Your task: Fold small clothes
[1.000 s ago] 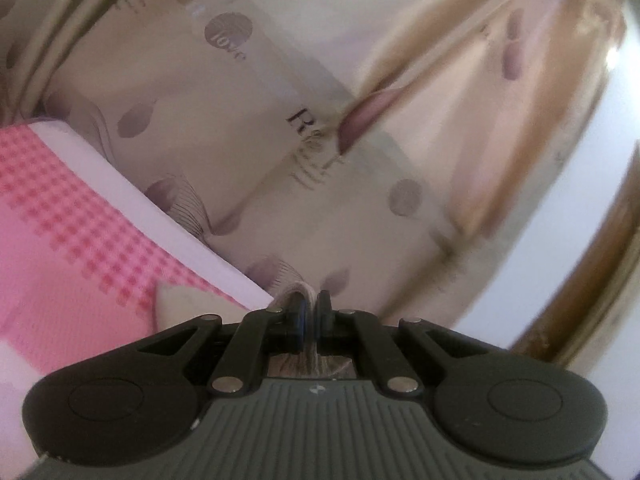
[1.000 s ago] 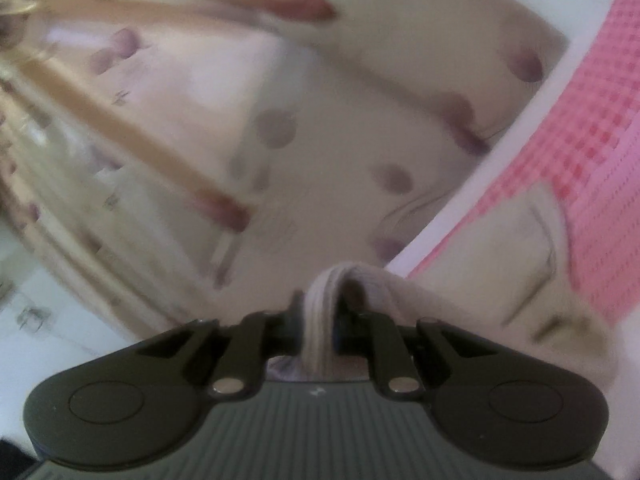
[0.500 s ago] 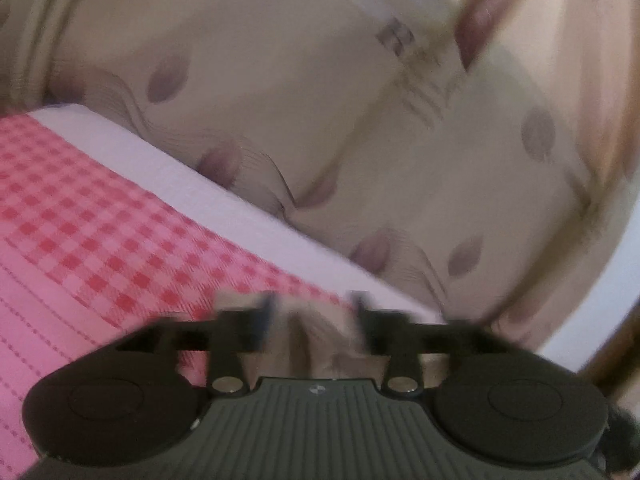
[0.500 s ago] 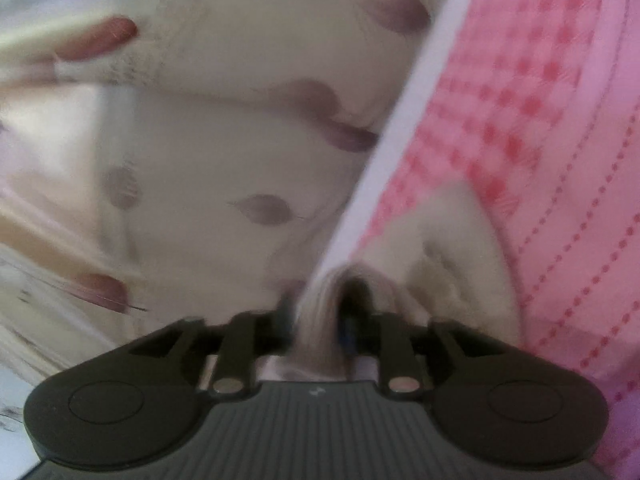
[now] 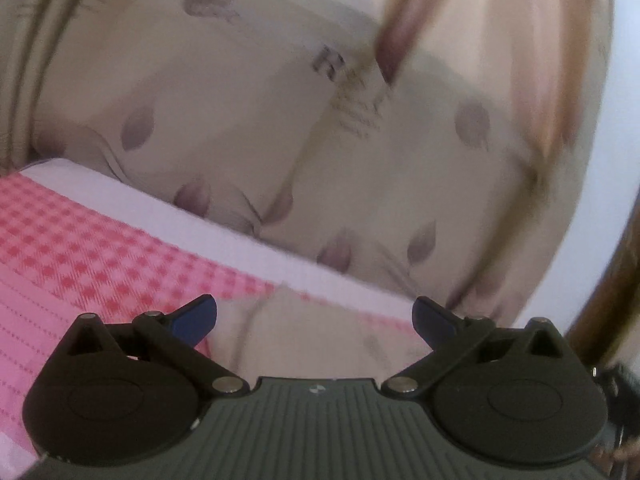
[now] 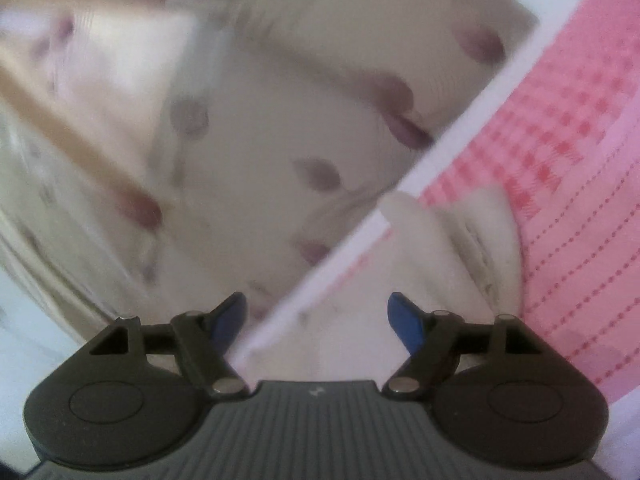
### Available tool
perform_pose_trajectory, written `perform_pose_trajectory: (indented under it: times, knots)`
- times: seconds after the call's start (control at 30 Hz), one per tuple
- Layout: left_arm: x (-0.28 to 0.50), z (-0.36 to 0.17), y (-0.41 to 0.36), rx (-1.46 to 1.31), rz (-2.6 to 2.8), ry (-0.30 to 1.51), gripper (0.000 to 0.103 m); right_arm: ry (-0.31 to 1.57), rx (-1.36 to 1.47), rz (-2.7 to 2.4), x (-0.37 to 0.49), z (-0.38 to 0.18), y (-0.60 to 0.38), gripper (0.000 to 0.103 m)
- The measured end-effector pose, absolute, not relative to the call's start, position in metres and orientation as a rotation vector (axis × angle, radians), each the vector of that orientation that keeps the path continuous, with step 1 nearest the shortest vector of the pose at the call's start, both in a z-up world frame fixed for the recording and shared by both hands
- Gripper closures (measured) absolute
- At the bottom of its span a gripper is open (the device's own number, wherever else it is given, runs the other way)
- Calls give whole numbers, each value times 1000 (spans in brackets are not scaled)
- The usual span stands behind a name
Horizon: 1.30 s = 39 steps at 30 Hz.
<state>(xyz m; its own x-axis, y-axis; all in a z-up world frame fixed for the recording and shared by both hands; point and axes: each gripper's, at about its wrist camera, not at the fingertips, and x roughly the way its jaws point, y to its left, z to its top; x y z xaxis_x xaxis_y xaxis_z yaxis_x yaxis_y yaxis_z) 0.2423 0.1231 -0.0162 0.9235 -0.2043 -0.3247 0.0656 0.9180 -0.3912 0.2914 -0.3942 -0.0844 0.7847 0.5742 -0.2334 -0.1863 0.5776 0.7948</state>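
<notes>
Near the far edge of the pink checked bedsheet point(image 5: 100, 256), the cream garment point(image 6: 432, 256) lies released. Left gripper point(image 5: 314, 320) and right gripper point(image 6: 316, 316) are opening, pads clear of cloth; withdraw without snagging the fold.

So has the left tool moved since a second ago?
Yes. The left tool has come down toward the pink checked sheet, which now fills more of the view below the curtain; its jaws are opening over the beige garment.

Both grippers' jaws opening, releasing garment point(image 6: 420, 264)
</notes>
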Motion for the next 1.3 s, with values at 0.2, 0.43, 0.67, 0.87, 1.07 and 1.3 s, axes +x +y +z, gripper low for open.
perform_pose_trajectory:
  times: [0.2,0.43,0.67,0.87,1.07,1.3]
  knots:
    - [258,-52,111,-345,-104,494,1,601,660,370,319,-84,-395,26]
    - [255,-84,142,-502,-48,529,1,450,1009,263,318,-90,-456,24]
    - [252,-69,153,-416,-71,495,21,526,605,284,308,-76,-414,26]
    - [252,-75,141,-348,-119,574,38,587,500,289,304,-96,-389,70]
    - [236,-78,142,-391,-126,623,76,592,506,318,298,-98,-390,70]
    - [201,-77,166,-492,-111,658,89,582,668,388,287,-104,-409,67]
